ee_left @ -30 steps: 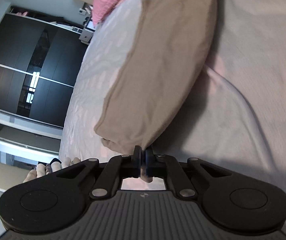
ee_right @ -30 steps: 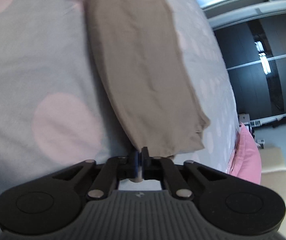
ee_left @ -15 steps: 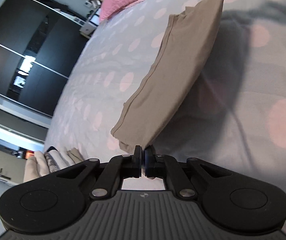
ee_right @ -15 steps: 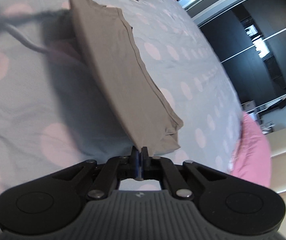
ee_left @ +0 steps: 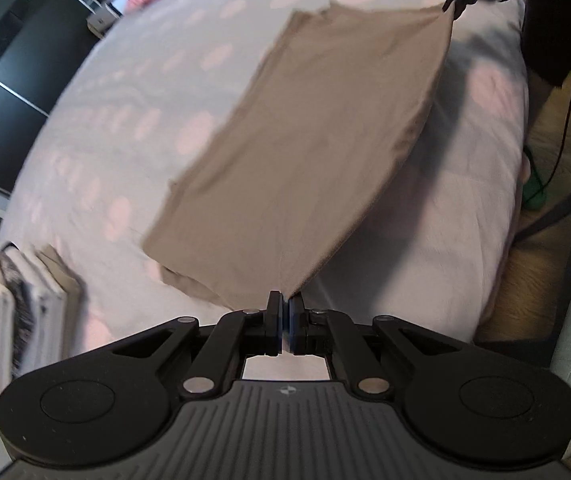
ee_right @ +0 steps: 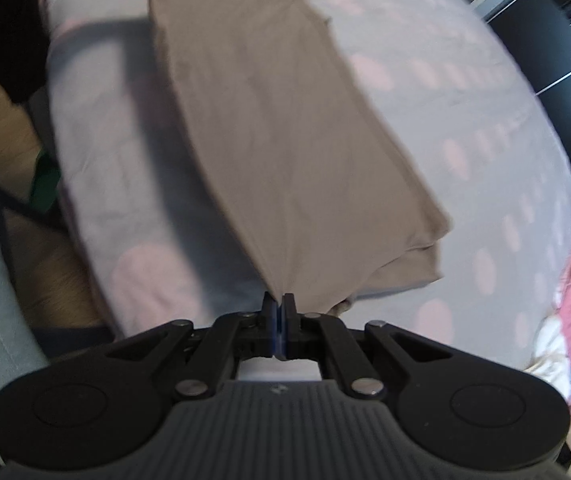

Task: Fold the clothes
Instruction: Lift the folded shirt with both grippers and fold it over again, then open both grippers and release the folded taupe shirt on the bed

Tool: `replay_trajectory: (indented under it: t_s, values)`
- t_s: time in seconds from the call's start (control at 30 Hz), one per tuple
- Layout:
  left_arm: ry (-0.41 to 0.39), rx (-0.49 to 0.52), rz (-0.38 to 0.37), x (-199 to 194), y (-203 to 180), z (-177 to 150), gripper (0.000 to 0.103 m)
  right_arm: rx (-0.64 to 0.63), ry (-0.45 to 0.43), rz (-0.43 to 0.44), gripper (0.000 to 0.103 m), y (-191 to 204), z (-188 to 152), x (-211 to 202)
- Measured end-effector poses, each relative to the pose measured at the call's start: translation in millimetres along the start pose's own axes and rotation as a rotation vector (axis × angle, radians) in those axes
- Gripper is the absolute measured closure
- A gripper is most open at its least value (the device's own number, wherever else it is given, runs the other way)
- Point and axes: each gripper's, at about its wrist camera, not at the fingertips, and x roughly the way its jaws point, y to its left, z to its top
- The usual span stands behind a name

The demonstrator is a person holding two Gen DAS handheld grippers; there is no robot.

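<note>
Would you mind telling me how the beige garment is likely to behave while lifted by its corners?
The beige garment looks floppy: it sags between the left claw and right claw. Probably light, since thin pinches carry it. Its loose far edge may swing.

no readable text, label, brand or number shows in either view. the only mark is a small round emblem moulded on the ribbed body of each gripper, on the left gripper [ee_left: 285, 307] and on the right gripper [ee_right: 278, 307], and it carries no letters. everything else is plain or too blurred to read.
</note>
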Motion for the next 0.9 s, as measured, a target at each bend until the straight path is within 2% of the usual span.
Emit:
replay_trajectory:
  t_s: [0.1, 0.23, 0.33, 0.4, 0.57, 0.63, 0.67, 0.7, 0.77, 0.83, 0.9]
  values:
    - [0.046, -0.024, -0.033, 20.7, -8.6, -1.5, 0.102, 0.031, 0.021, 0.029, 0.101, 5.5, 2.8, 20.0]
    - [0.096, -0.07, -0.07, 44.6, -14.5, -9.9, 0.101, -0.002, 0.053, 0.027, 0.1, 16.4, 1.5, 36.3]
    - [0.129, -0.081, -0.082, 55.6, -15.4, -17.5, 0.099, 0.007, 0.067, 0.041, 0.1, 18.9, -0.8, 44.7]
    - [0.148, -0.101, -0.086, 58.9, -13.4, -21.3, 0.094, 0.005, 0.08, 0.058, 0.098, 20.7, -1.7, 47.9]
    - [0.113, -0.166, -0.112, 45.0, -3.0, -29.3, 0.088, 0.017, 0.083, 0.098, 0.093, 20.9, -4.6, 39.4]
    - [0.067, -0.236, -0.128, 34.9, 9.0, -31.2, 0.085, 0.069, 0.052, 0.106, 0.09, 12.5, -7.0, 28.9]
    - [0.04, -0.278, -0.135, 29.5, 16.2, -31.6, 0.08, 0.106, 0.031, 0.107, 0.082, 6.5, -8.2, 23.2]
    - [0.015, -0.327, -0.141, 25.2, 24.2, -31.6, 0.078, 0.166, -0.002, 0.106, 0.068, -2.8, -9.5, 16.9]
    - [-0.035, -0.427, -0.153, 16.9, 40.3, -31.4, 0.07, 0.33, -0.081, 0.112, 0.058, -24.7, -13.8, 4.5]
    - [-0.058, -0.527, -0.186, 16.6, 58.3, -28.9, 0.064, 0.509, -0.138, 0.123, 0.057, -48.1, -18.7, -2.8]
    - [-0.08, -0.608, -0.204, 16.4, 74.2, -26.3, 0.064, 0.677, -0.165, 0.13, 0.052, -66.3, -25.9, -5.5]
